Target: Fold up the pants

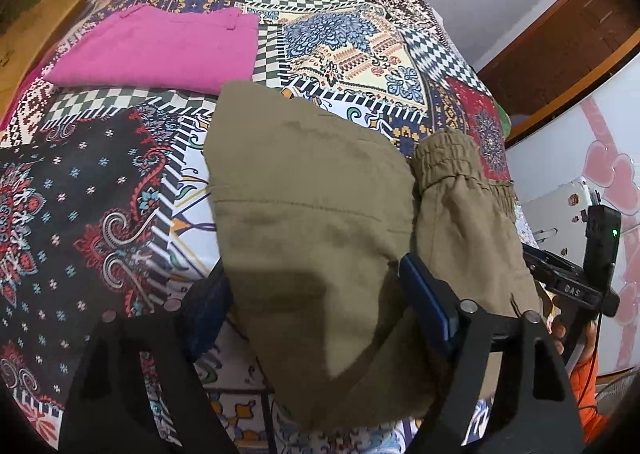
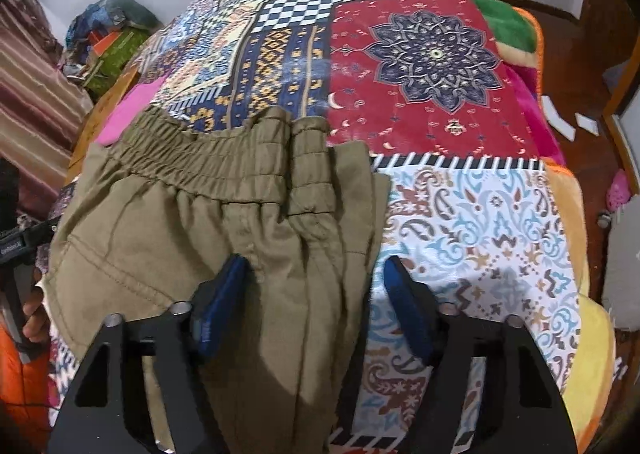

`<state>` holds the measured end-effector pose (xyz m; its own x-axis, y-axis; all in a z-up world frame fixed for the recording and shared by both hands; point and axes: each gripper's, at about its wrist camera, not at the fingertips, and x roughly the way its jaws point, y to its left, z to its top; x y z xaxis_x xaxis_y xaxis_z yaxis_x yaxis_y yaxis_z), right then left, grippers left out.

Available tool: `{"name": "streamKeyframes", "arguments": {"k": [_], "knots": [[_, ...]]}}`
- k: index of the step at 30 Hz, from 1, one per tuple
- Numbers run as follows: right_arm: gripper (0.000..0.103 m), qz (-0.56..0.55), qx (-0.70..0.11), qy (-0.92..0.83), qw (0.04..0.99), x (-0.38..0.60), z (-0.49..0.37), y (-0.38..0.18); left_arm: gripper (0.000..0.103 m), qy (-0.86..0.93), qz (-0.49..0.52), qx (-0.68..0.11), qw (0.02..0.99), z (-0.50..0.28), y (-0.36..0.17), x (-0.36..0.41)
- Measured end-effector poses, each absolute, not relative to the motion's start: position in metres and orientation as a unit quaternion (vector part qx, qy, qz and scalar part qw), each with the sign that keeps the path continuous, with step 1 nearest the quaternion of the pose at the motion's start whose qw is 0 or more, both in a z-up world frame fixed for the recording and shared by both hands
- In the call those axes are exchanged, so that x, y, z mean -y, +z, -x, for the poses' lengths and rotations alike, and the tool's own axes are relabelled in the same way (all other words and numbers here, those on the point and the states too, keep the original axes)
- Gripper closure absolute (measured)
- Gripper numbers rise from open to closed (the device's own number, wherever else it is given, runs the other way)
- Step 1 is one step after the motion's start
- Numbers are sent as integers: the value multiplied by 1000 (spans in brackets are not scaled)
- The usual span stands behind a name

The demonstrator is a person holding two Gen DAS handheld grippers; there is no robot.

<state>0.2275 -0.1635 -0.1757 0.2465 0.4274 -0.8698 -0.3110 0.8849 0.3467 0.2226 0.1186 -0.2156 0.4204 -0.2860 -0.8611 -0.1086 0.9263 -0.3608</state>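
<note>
Both our grippers, left point(image 1: 316, 294) and right point(image 2: 310, 298), straddled the olive pants point(image 2: 224, 214) on the patterned bedspread point(image 2: 480, 214); whether the pads pinched the cloth, we couldn't tell.

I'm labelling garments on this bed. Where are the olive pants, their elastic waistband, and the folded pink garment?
olive pants point(image 1: 312, 198), left wrist view, upper folded layer.
elastic waistband point(image 2: 224, 158), right wrist view, gathered band.
folded pink garment point(image 1: 160, 50), left wrist view, middle of its top face.
</note>
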Motion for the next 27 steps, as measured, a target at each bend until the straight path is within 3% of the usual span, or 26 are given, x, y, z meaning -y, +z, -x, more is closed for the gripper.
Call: {"name": "streamKeyframes", "arguments": {"k": [13,27], "knots": [[43,-47,-563,226,793,173,-210,-172,24,-59,211,-552,804,-198,-223,-127],[40,-51,-577,237,780,164,-229,-182,24,-97,180,-551,809,-256,-233,-101]]}}
